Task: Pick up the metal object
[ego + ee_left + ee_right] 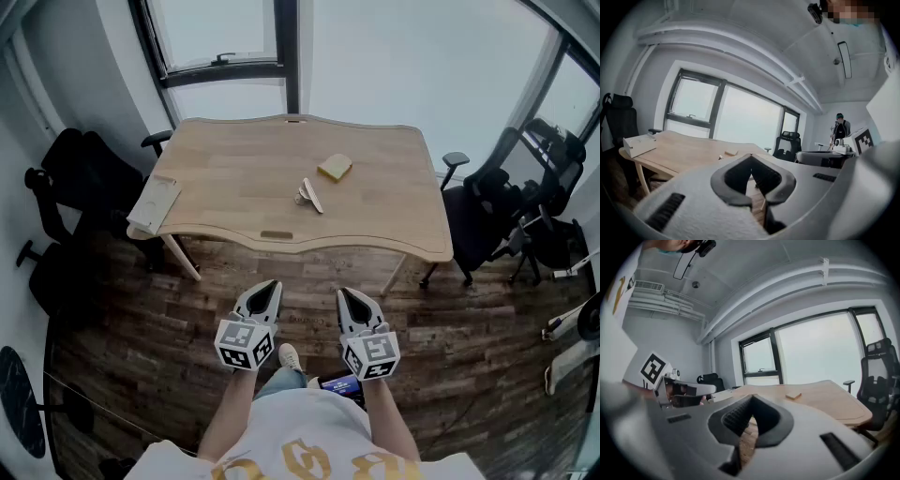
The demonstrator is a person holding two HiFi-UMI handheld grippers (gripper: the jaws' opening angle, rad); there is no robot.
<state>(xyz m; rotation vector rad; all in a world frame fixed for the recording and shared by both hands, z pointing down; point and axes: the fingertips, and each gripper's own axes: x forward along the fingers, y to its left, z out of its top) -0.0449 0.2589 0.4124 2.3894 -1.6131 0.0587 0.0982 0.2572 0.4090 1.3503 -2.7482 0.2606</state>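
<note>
Metal, thin and pale, the object [310, 195] is seen lying near the middle of the desk [234, 178], just beside a tan block [335, 167]. A flat box [155, 202] is set at the desk's left edge. The left gripper [270, 287] and right gripper [346, 293] are held well short of the desk, fingers clenched on nothing.

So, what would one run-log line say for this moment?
left gripper: shut, empty | right gripper: shut, empty | metal object: on table, untouched
</note>
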